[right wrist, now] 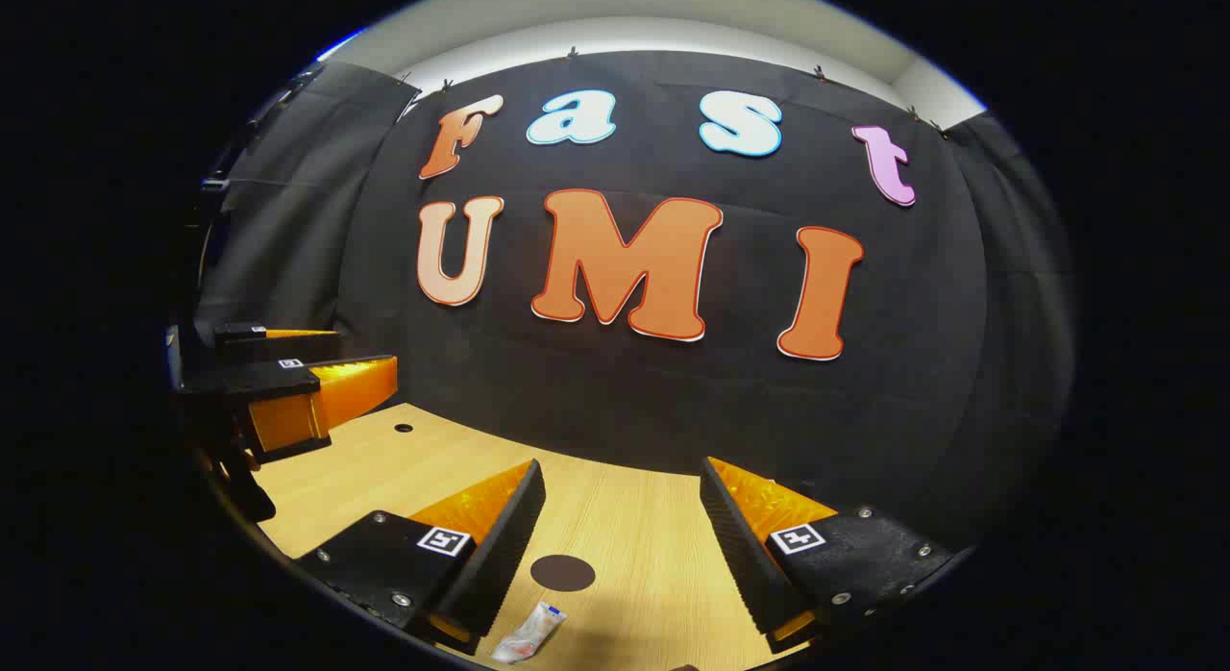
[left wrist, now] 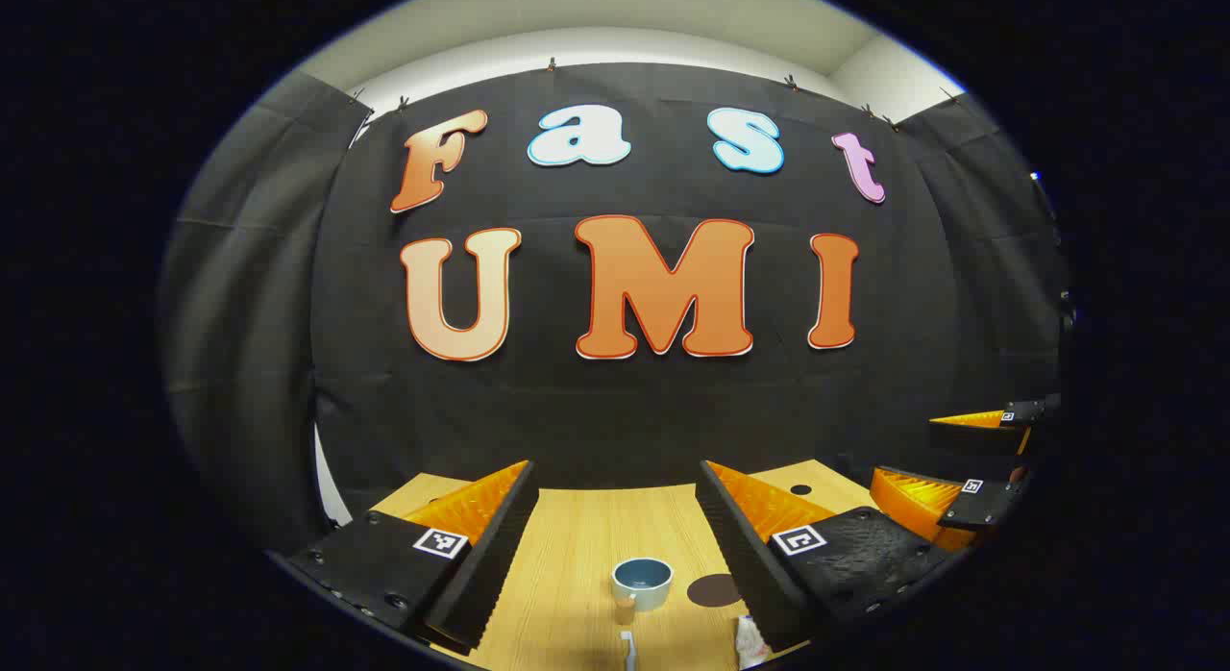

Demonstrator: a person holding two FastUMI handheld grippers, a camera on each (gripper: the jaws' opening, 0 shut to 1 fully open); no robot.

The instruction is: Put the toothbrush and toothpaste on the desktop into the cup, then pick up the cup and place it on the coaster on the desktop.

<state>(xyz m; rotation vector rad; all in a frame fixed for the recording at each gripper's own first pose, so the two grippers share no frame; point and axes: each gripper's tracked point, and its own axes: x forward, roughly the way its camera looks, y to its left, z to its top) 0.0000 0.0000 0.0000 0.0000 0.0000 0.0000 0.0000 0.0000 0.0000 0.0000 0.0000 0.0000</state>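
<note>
Hovering both hand-held grippers, left (left wrist: 615,527) and right (right wrist: 623,527), spread and empty, I judge nothing done: toothbrush (left wrist: 627,647) and toothpaste (right wrist: 528,635) lie on the desk (right wrist: 634,517), cup (left wrist: 642,583) beside the coaster (left wrist: 713,589).

A pale wooden desktop (left wrist: 586,546) with fine lengthwise grain runs back to the far wall. A small dark round hole (left wrist: 799,489) sits in the board toward its far edge. Behind it hangs the black cloth wall (left wrist: 615,402) — creased, clipped along its top edge — with a white wall (left wrist: 596,17) above it.
</note>
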